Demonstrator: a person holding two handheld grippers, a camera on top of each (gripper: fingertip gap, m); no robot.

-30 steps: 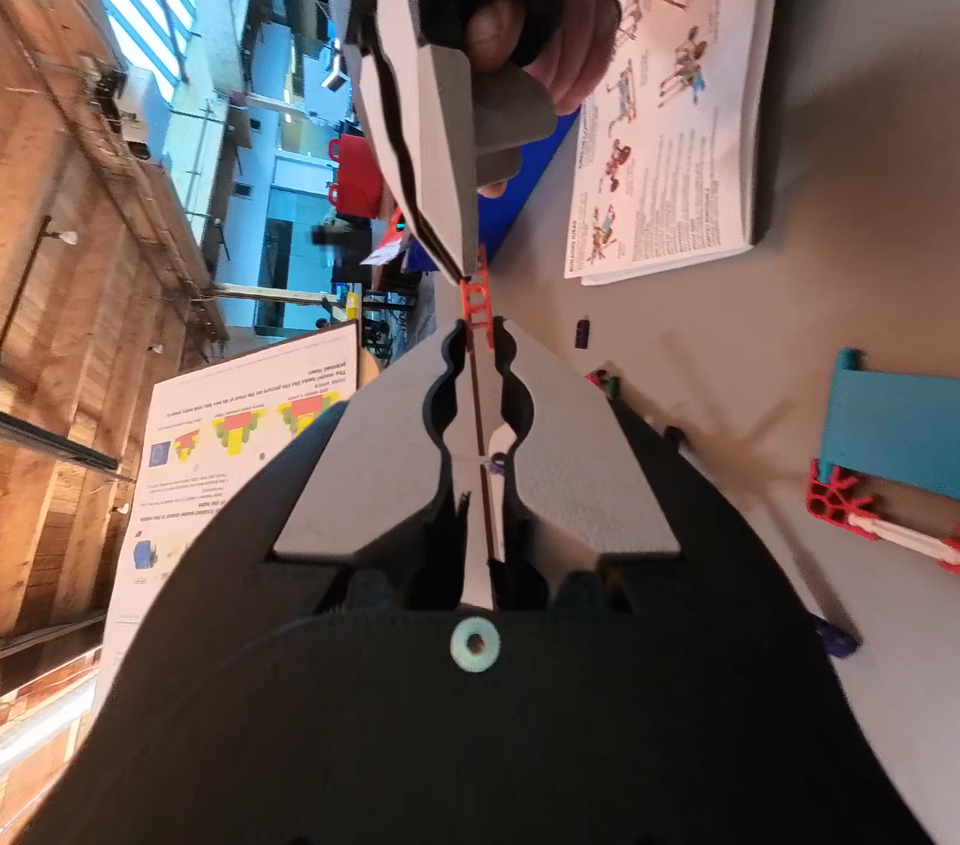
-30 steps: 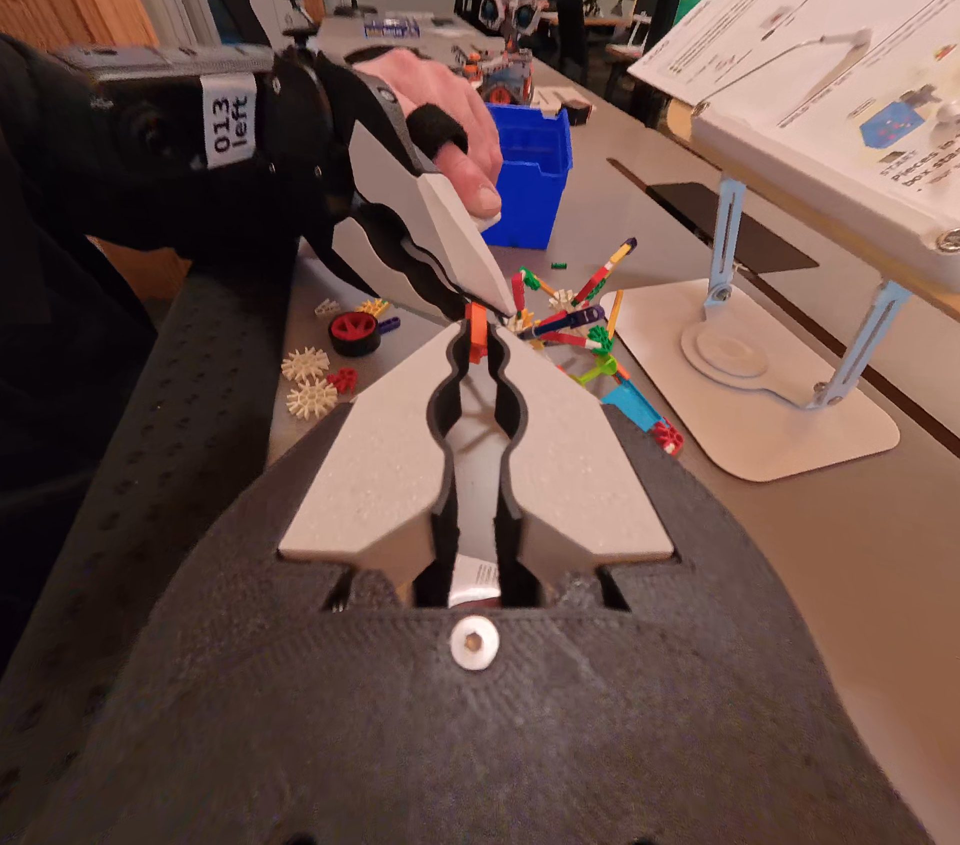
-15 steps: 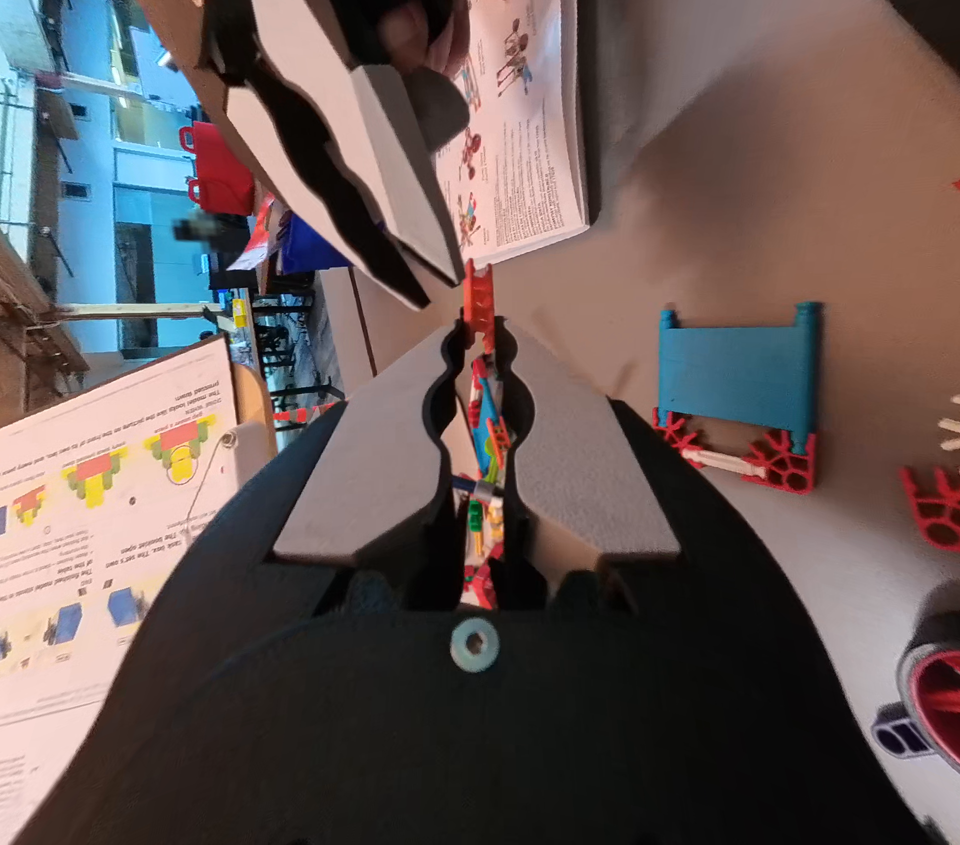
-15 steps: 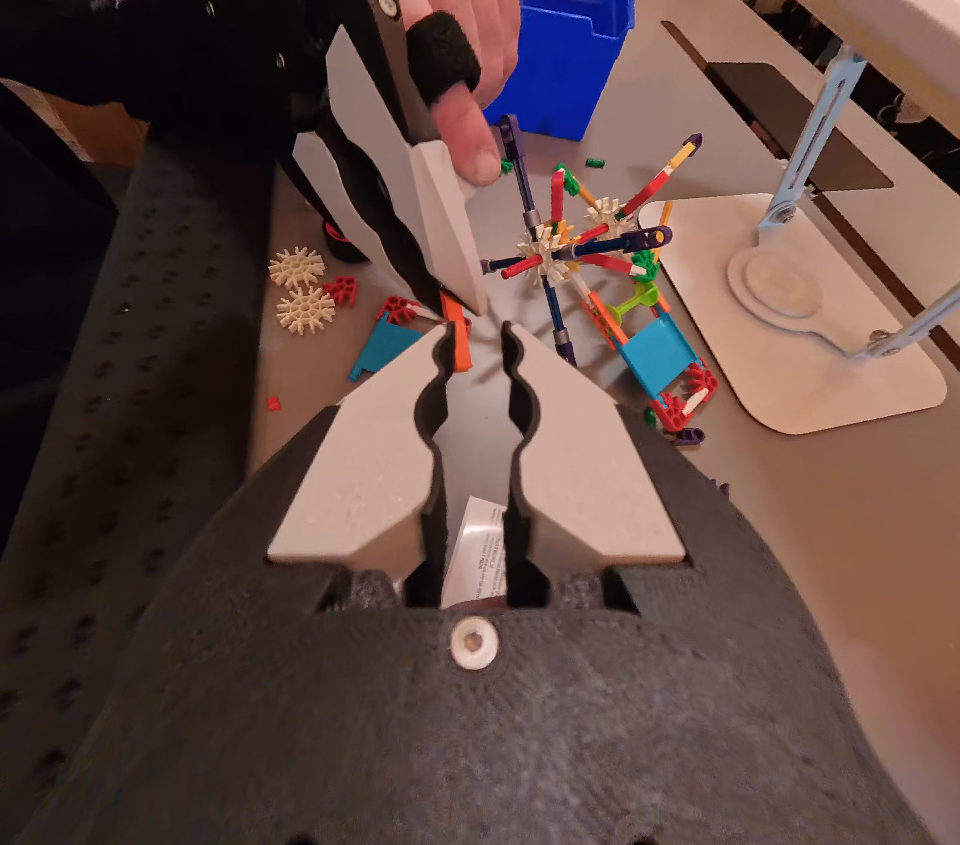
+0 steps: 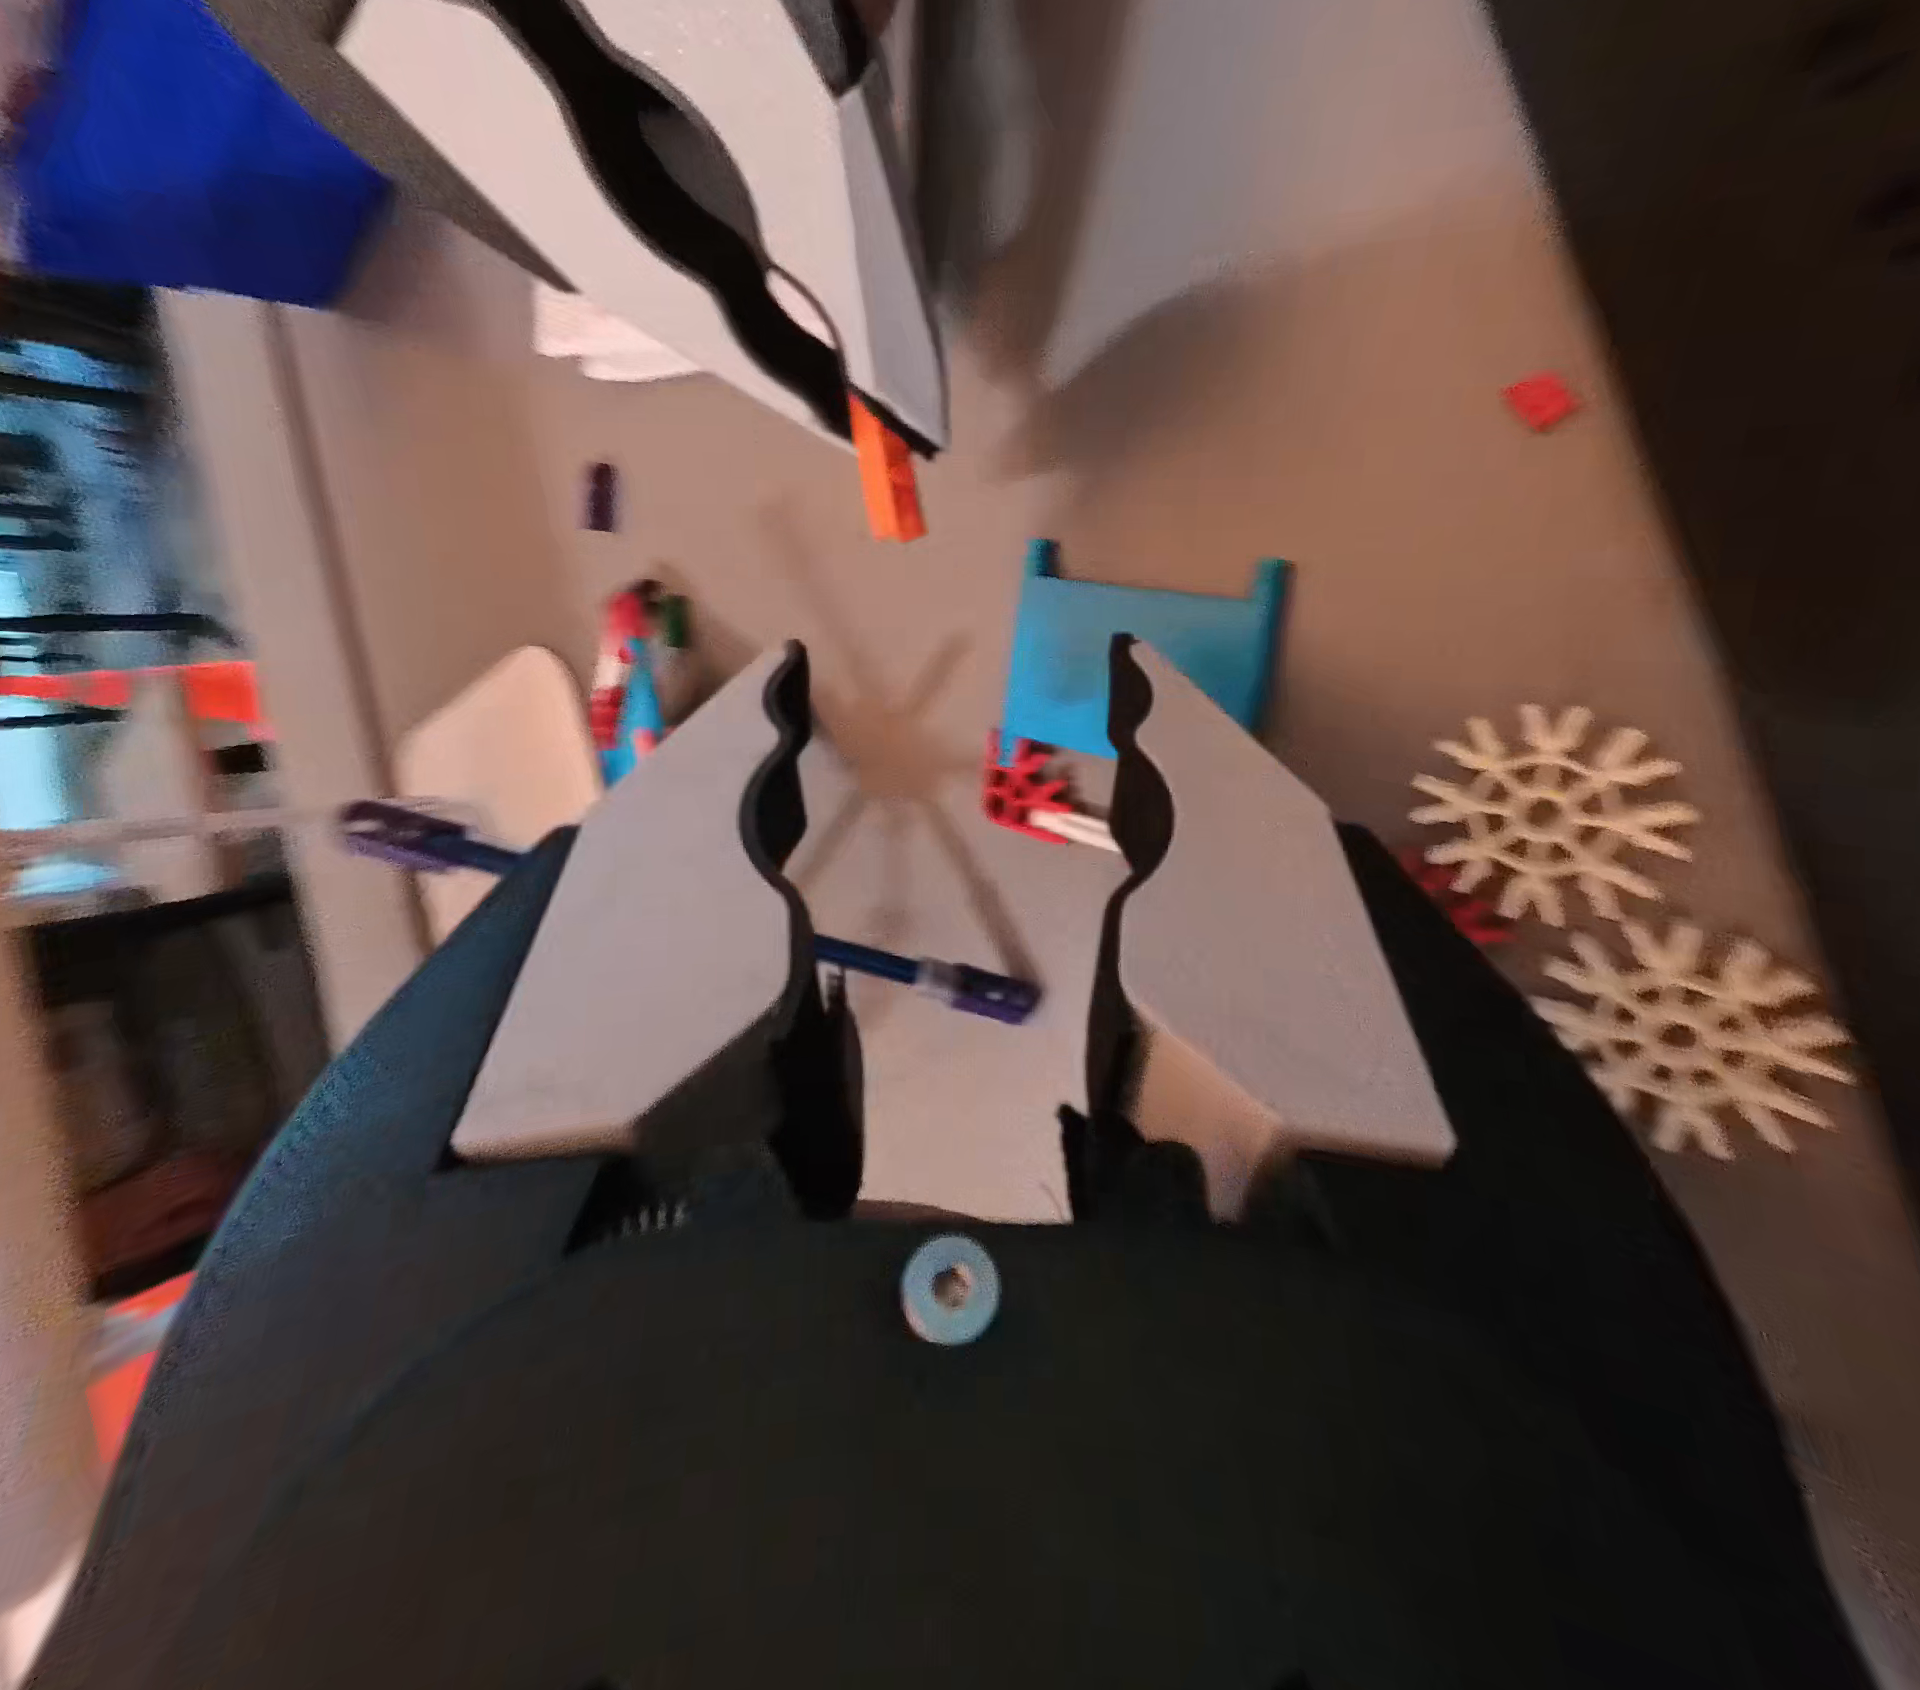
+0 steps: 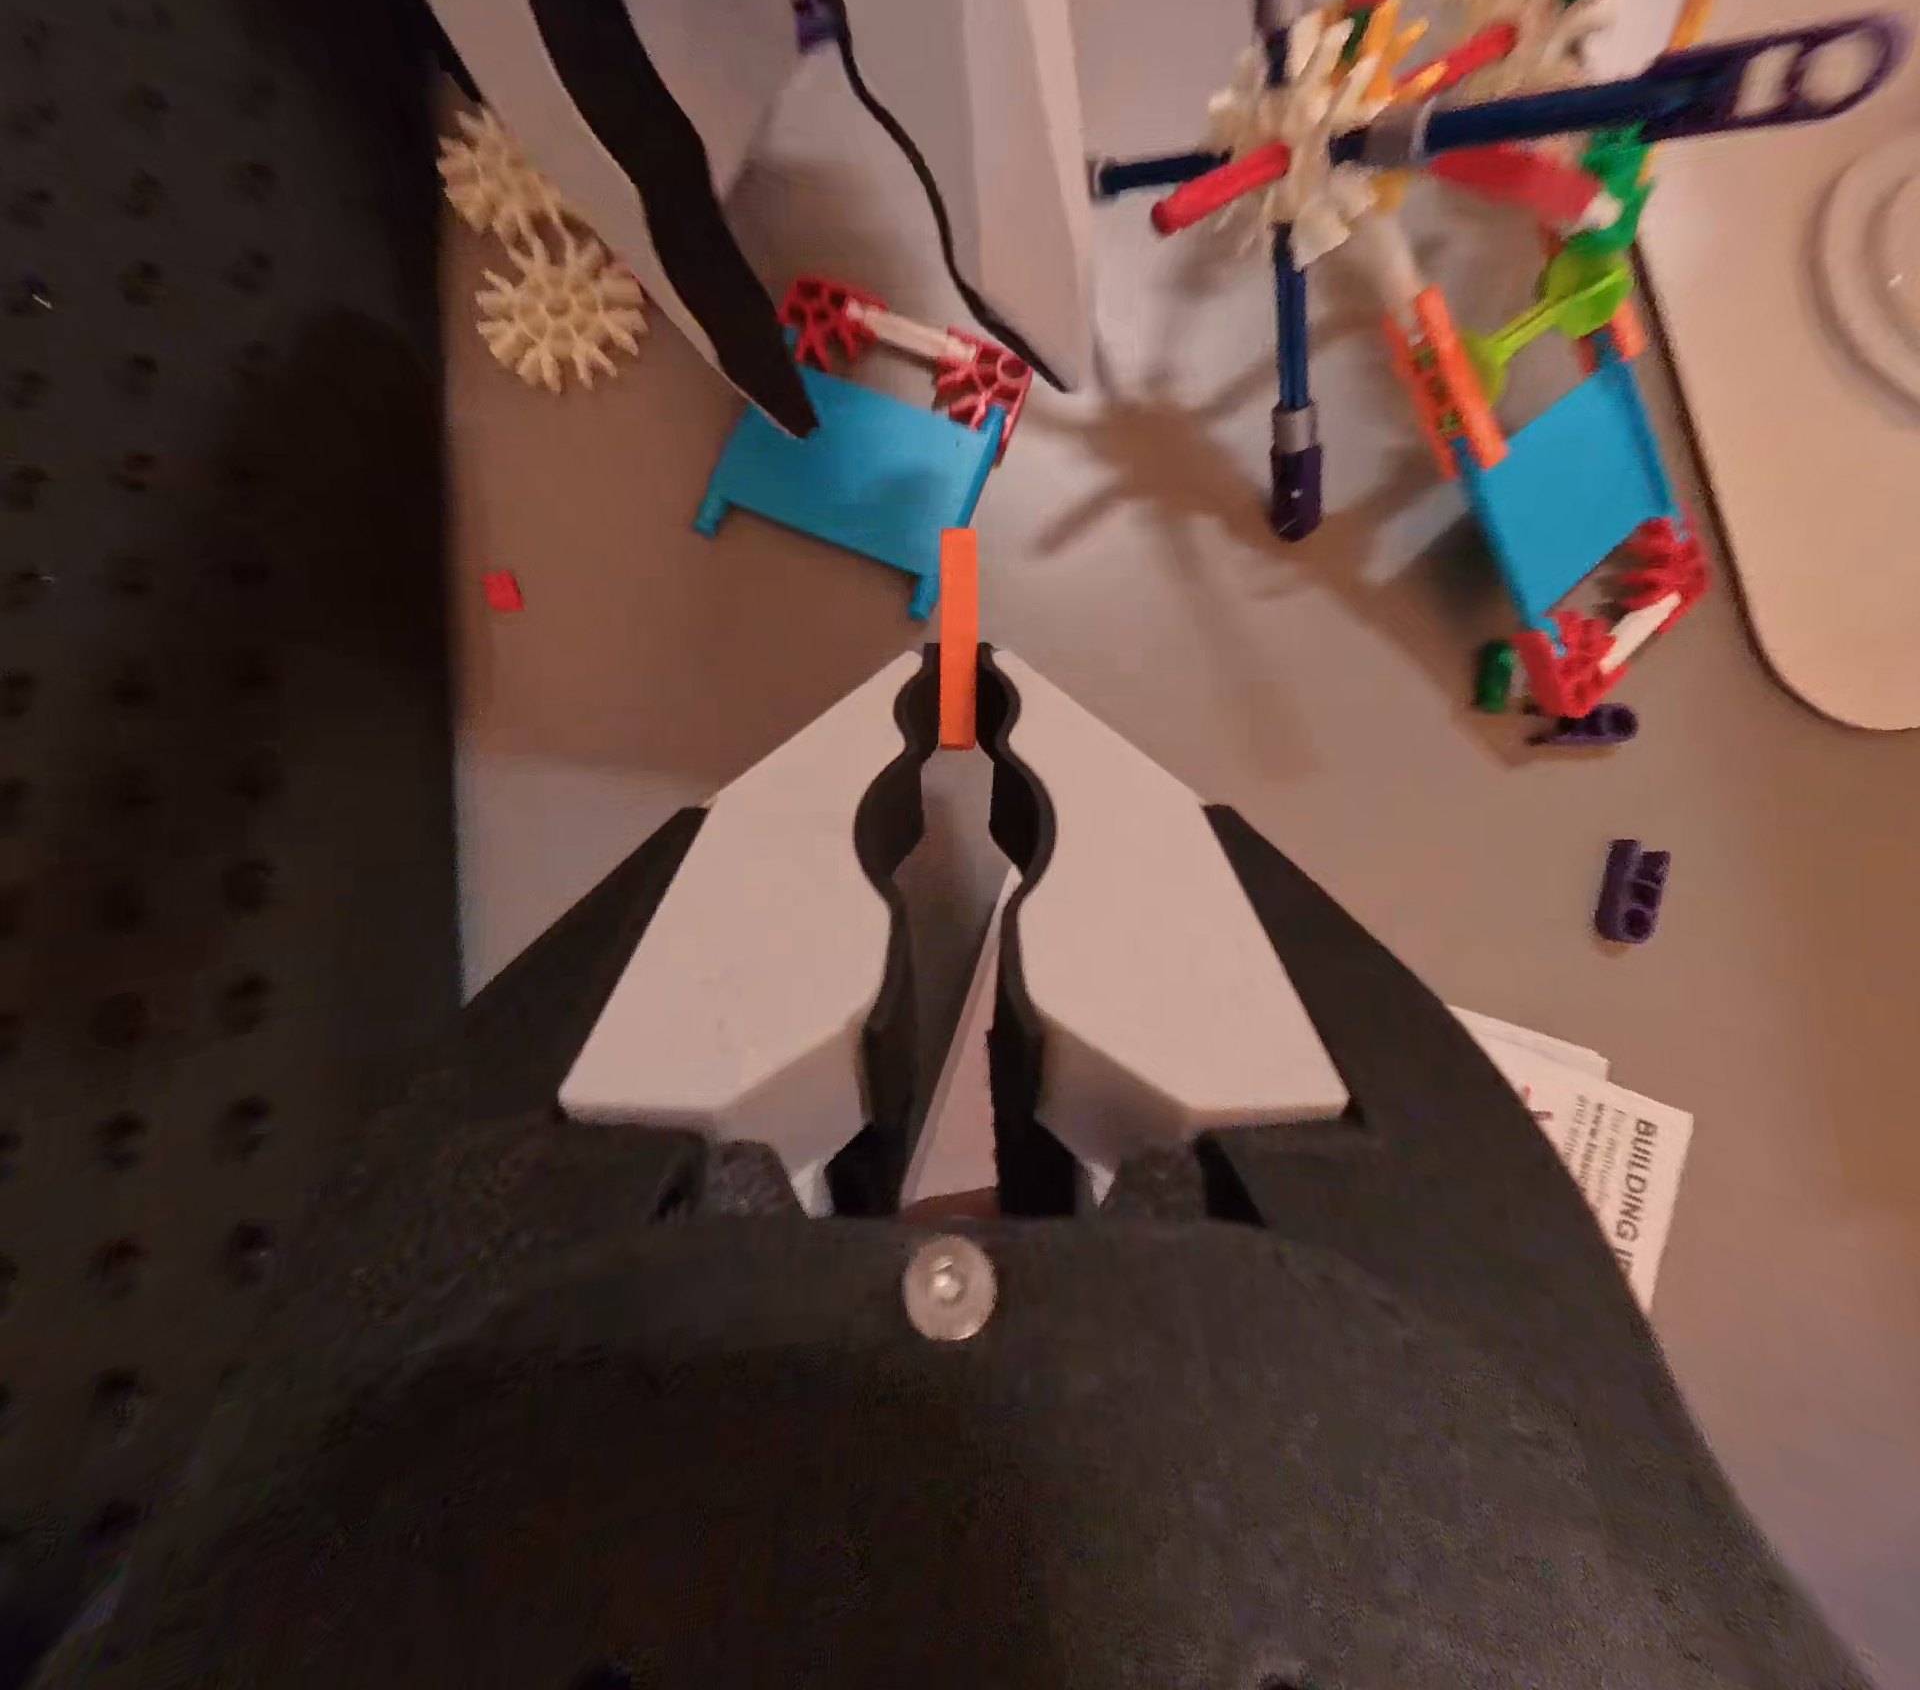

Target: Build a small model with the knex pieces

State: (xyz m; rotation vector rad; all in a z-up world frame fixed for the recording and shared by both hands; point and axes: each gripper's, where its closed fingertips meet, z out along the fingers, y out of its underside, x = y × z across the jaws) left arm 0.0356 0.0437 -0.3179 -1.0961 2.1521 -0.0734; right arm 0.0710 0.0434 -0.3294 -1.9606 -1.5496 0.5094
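Right gripper (image 6: 958, 653) pinches a short orange plastic connector piece (image 6: 958, 641) at its fingertips, above the grey table (image 6: 727, 653). Left gripper (image 5: 951, 674) gapes wide, holding nothing. Blue plastic bin (image 5: 187, 186) — contents unseen — appears only in the left wrist view; the multicoloured rod-and-connector model (image 6: 1351, 113) shows fully only in the right.

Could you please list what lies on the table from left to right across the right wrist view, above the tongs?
Two cream snowflake connectors → loose blue panel → orange rod in the right tongs → rod-and-connector model → white stand base.
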